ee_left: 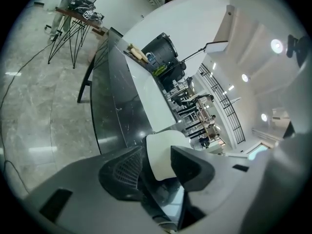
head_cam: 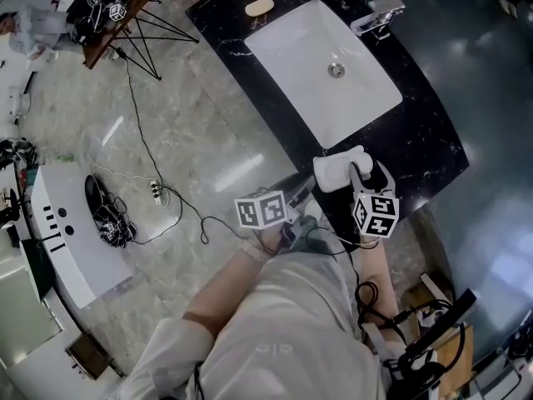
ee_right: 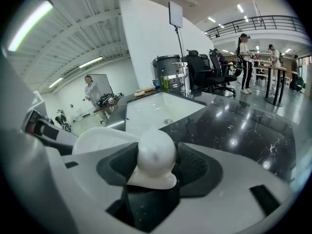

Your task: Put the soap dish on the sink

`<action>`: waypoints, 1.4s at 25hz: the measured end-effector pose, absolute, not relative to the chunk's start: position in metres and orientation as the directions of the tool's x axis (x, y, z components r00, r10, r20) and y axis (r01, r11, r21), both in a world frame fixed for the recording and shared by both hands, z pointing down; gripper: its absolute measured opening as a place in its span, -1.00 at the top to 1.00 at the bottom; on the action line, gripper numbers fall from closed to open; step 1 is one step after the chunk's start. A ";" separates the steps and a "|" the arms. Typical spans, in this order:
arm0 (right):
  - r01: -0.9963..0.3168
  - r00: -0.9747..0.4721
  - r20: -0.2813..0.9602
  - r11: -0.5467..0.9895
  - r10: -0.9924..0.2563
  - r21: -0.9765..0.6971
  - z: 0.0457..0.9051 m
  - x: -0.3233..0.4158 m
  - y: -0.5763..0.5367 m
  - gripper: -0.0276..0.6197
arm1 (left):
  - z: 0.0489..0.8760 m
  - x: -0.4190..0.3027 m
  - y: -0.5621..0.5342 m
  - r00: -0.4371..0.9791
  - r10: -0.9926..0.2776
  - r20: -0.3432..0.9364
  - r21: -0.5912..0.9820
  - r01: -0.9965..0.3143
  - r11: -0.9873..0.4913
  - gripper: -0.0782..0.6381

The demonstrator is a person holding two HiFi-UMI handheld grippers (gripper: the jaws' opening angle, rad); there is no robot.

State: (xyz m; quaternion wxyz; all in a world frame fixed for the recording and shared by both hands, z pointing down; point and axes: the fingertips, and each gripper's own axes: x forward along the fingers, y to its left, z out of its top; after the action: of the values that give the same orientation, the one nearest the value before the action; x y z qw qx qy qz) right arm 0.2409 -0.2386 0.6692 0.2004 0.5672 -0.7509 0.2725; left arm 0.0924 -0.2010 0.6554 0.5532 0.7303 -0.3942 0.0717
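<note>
The right gripper (ee_right: 154,164) squeezes the round bump at one end of the smooth white soap dish (head_cam: 337,172). The left gripper (ee_left: 157,165) has its jaws wide around the dish's flat edge, and its pads look just off it. One gripper at each end helps the dish stay flat, I think. Under them is the near edge of the shiny black stone counter (head_cam: 420,132). Just past them is the white sink bowl (head_cam: 308,65).

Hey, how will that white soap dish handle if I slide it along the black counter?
The soap dish shows no bending in the right tongs, so it is probably rigid. Its glossy surface and the polished counter suggest it slides easily. It looks ceramic, so it likely chips if knocked.
</note>
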 end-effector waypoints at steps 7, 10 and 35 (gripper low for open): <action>-0.971 -0.238 0.582 0.180 -0.777 -0.157 0.650 0.247 -0.236 0.13 | 0.648 0.085 -0.196 0.695 -0.506 0.511 0.773 -0.629 -0.085 0.31; -0.972 -0.233 0.551 0.183 -0.801 -0.145 0.633 0.247 -0.238 0.13 | 0.639 0.077 -0.197 0.694 -0.530 0.488 0.782 -0.617 -0.087 0.31; -0.673 -0.717 0.124 0.635 -0.686 -0.380 0.437 -0.003 -0.211 0.31 | 0.474 -0.111 -0.156 0.497 -0.845 0.197 0.769 -0.613 -0.181 0.32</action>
State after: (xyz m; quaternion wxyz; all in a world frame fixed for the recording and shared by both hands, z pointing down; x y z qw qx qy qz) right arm -0.0025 -0.2112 0.4371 -0.0160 0.3759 -0.9039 0.2034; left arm -0.1111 -0.1556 0.4744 0.4208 0.7559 -0.4823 -0.1379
